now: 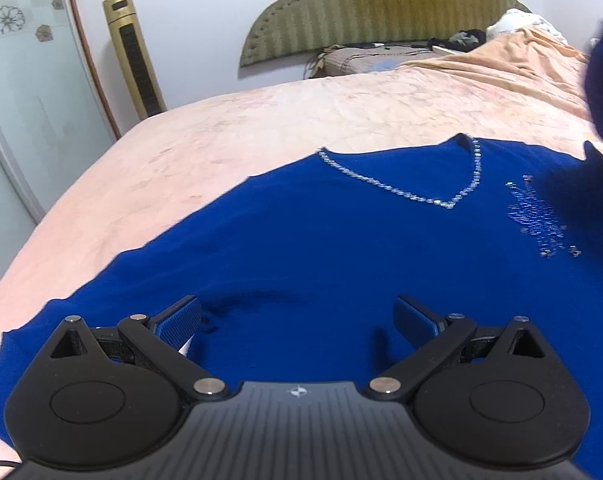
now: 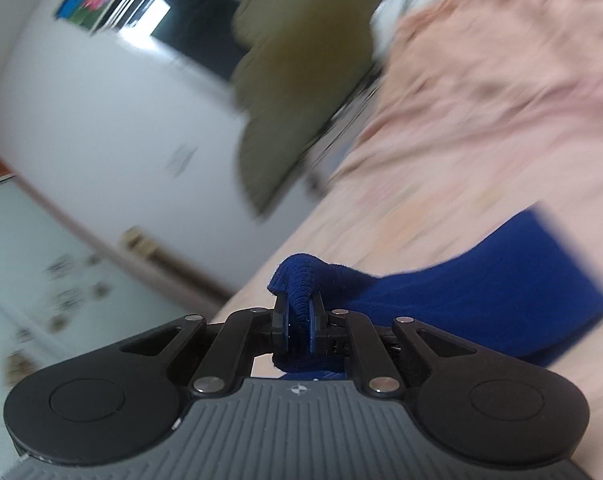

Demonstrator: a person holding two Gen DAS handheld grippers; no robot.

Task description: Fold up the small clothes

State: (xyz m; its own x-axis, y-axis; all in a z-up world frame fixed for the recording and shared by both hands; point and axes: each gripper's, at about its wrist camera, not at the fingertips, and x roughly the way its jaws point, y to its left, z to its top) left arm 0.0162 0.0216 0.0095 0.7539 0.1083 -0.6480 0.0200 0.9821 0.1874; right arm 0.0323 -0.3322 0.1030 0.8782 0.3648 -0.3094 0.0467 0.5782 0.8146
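Blue sweater (image 1: 341, 248) is spread on the bed (image 1: 221, 128), directly under the wide-open left gripper (image 1: 297, 320) — nothing is held there. A knit edge is pinched tight in the right gripper (image 2: 299, 320). Risk: the thin bite could be lost in a fast swing — fold skewed.

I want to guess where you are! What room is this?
Most likely a bedroom: a bed with a peach sheet, a padded olive headboard against the wall, and a blue sweater spread out for folding.
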